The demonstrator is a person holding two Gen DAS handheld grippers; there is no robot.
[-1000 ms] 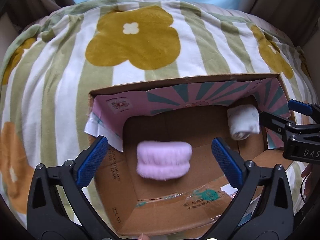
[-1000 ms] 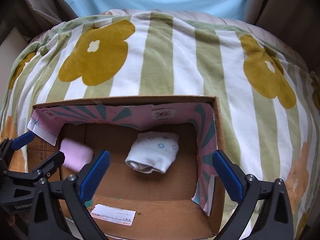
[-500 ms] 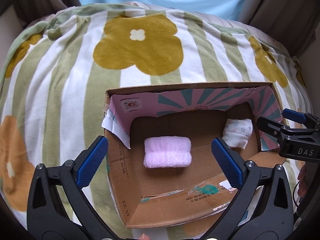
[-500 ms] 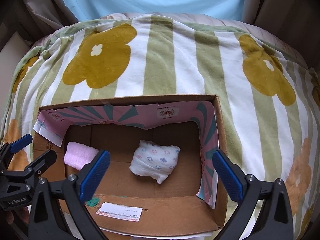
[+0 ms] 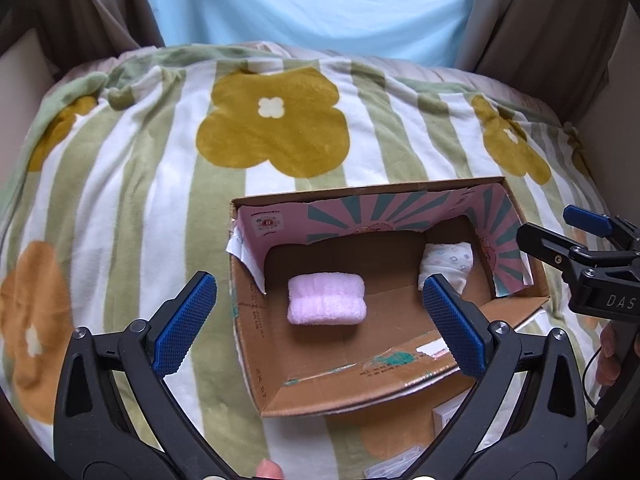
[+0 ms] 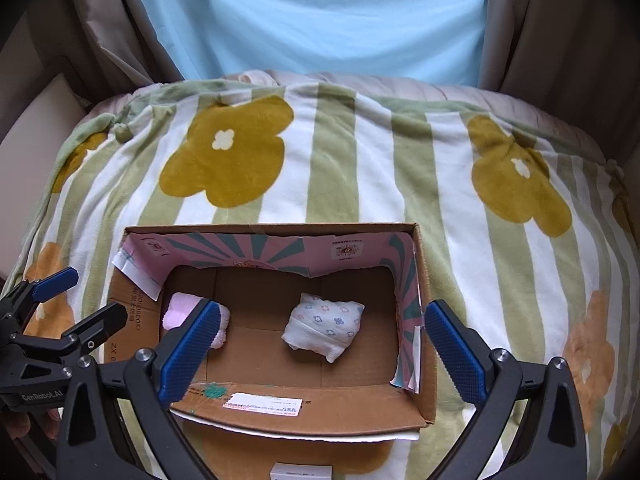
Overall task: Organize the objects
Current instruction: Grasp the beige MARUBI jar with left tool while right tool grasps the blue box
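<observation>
Left wrist view: the left gripper [image 5: 319, 312] fills the near edge, its two blue-padded fingers [image 5: 185, 322] spread wide apart and holding nothing. Beyond them an open cardboard box [image 5: 256, 332] sits on a striped blanket [image 5: 140, 168] printed with mustard flowers. On the box floor, towards its left side, lies a rolled pink fluffy sock bundle [image 5: 327, 299]. In the far right corner of the box lies a white sock bundle with small flower print [image 5: 448, 261], partly hidden behind the right finger. The box's inner walls show a pink and teal sunburst print. At the right edge the right gripper [image 5: 560, 232] is visible from the side, jaws parted, outside the box's right wall. A light blue cloth [image 5: 312, 4] hangs at the far side.

Right wrist view: the right gripper [image 6: 322, 342] also has its blue pads spread wide, empty, hovering over the near side of the box [image 6: 426, 320]. The white flowered bundle [image 6: 325, 326] rests near the middle of the box floor. The pink bundle [image 6: 180, 312] lies at the left wall, partly covered by the left finger. The left gripper [image 6: 74, 300] shows at the left edge, jaws apart. A white shipping label [image 6: 266, 403] is on the near flap.
</observation>
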